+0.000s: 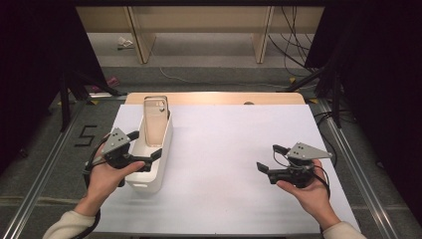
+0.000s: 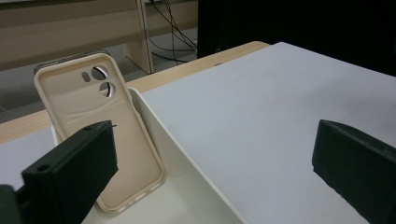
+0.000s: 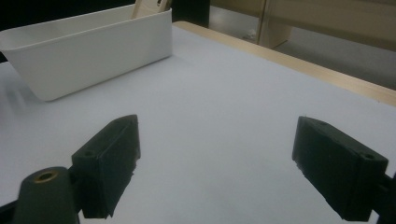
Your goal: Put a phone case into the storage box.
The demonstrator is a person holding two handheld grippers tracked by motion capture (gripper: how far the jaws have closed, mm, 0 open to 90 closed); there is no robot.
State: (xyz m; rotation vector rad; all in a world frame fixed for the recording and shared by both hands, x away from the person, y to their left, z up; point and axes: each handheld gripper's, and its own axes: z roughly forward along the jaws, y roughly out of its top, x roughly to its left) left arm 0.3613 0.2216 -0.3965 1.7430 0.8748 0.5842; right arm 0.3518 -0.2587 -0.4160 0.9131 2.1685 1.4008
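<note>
High view: your left gripper [image 1: 145,145] spread, straddling the bin's [image 1: 161,169] wall.
Phone case [image 1: 155,119]: upright, just ahead.
Right gripper [image 1: 268,158]: spread, well apart.

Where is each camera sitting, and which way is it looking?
High view: up above the person's side, looking forward and down on the table; both hands show, with the left gripper and right gripper.
Left gripper view: riding on the left gripper, looking between its open jaws at the phone case leaning in the white bin.
Right gripper view: riding on the right gripper, looking across the table to the white bin.
All three share the bin.
</note>
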